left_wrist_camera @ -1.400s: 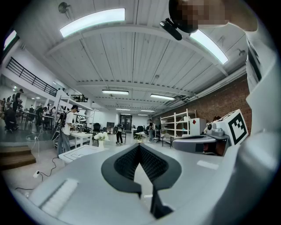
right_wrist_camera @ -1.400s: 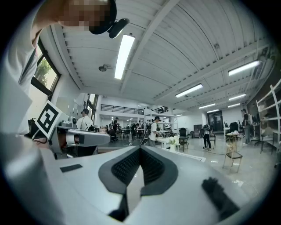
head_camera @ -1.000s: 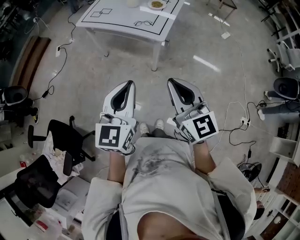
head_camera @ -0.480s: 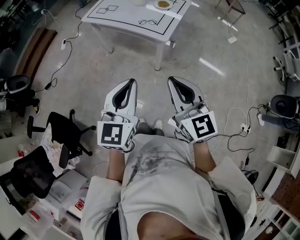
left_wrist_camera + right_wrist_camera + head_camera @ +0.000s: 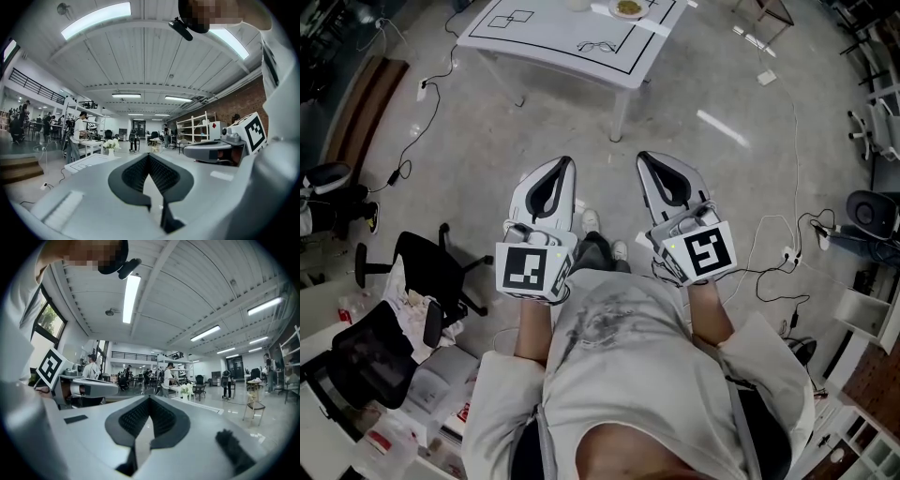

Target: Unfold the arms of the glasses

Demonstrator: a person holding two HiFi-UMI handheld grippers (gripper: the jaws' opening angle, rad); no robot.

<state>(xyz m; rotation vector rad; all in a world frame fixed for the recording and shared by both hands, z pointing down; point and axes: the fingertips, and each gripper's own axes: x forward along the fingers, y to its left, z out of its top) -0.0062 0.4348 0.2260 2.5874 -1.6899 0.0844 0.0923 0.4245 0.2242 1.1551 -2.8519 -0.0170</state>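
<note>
The glasses [image 5: 593,45] are a thin dark frame lying on the white table [image 5: 534,42] far ahead, at the top of the head view; I cannot tell how their arms are set. My left gripper [image 5: 562,163] and right gripper [image 5: 643,158] are held side by side at chest height over the floor, well short of the table. In the left gripper view the left gripper [image 5: 149,155] is shut with its ribbed pads together and nothing between them. The right gripper [image 5: 149,397] is shut and empty too. Each gripper view shows the other gripper beside it.
A plate of food [image 5: 626,7] sits on the table beyond the glasses. Black office chairs [image 5: 431,272] and a cluttered desk stand at the left. Cables [image 5: 773,253] run over the floor at the right. White flowers [image 5: 111,144] stand on the table; people stand far behind.
The table and floor have shifted a little in the head view and the person's feet have changed place. Both grippers keep the same pose and stay shut.
</note>
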